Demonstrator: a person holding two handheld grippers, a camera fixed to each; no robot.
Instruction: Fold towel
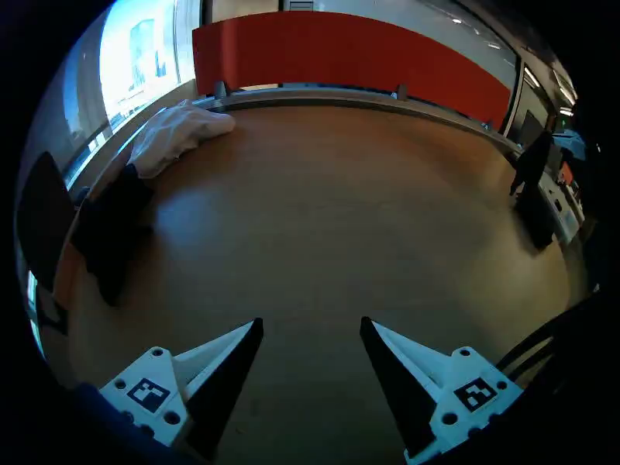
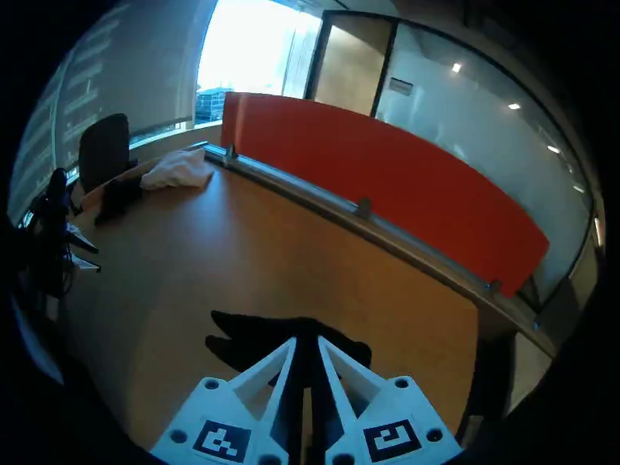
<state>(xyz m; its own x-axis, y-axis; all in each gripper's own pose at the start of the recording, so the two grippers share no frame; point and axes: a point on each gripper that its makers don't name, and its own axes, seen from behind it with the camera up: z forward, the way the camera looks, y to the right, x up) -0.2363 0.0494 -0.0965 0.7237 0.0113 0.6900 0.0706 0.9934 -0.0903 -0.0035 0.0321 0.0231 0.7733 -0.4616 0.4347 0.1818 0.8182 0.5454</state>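
Left gripper view: left claw (image 1: 311, 319) is held apart over the counter (image 1: 325, 232). Right claw (image 2: 307, 341) is seen together, tips at a dark cloth (image 2: 240, 329); a grip can't be confirmed. The towel (image 1: 174, 133) lies crumpled at the far corner, long axis along the window edge, one end pointing toward the divider (image 1: 349, 54). Judged pre-grasp: the towel must be reached, then spread flat.

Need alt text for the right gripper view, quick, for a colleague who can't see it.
The right gripper, fingers closed together, sits over a dark cloth on a wooden table; whether it pinches the cloth is unclear. A crumpled white towel lies at the far corner beside an orange divider.
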